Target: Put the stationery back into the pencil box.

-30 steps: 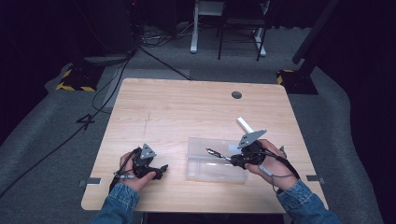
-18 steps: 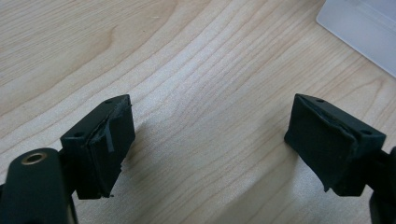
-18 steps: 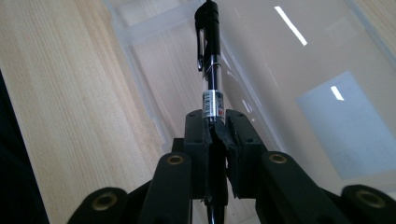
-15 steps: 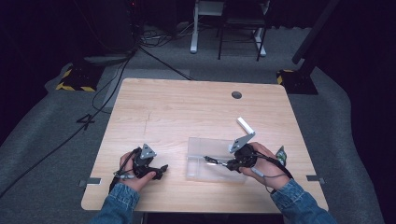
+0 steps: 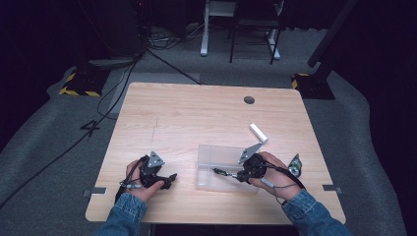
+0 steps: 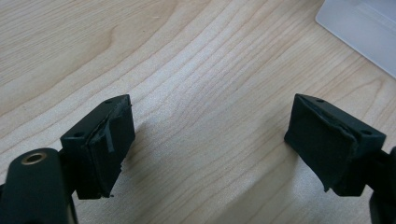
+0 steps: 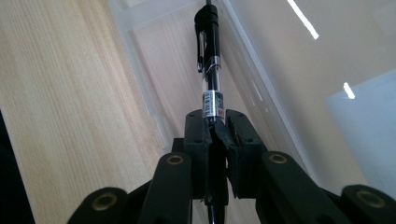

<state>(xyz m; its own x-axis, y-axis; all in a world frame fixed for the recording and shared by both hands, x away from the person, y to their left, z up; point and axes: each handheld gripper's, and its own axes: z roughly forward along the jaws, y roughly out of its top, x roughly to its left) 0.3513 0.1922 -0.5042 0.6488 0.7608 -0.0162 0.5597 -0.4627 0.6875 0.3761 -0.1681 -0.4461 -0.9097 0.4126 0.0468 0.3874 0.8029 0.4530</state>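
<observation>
Your right gripper (image 7: 215, 128) has its fingers (image 7: 196, 140) clamped tight on a black pen (image 7: 208, 56), approx mid-barrel, clip end pointing away from you. Pen sits over the clear plastic tray (image 5: 211, 153), w/ the tip end inside its walls. Your left gripper (image 6: 210, 144) rests low over the wooden surface (image 5: 196, 113), fingers (image 6: 100, 144) partly open, nothing btwn them, tray off to its side.

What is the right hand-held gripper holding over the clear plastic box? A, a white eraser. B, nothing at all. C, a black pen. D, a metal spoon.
C: the right hand-held gripper has its jaws shut on a black pen that points into the clear plastic box.
</observation>
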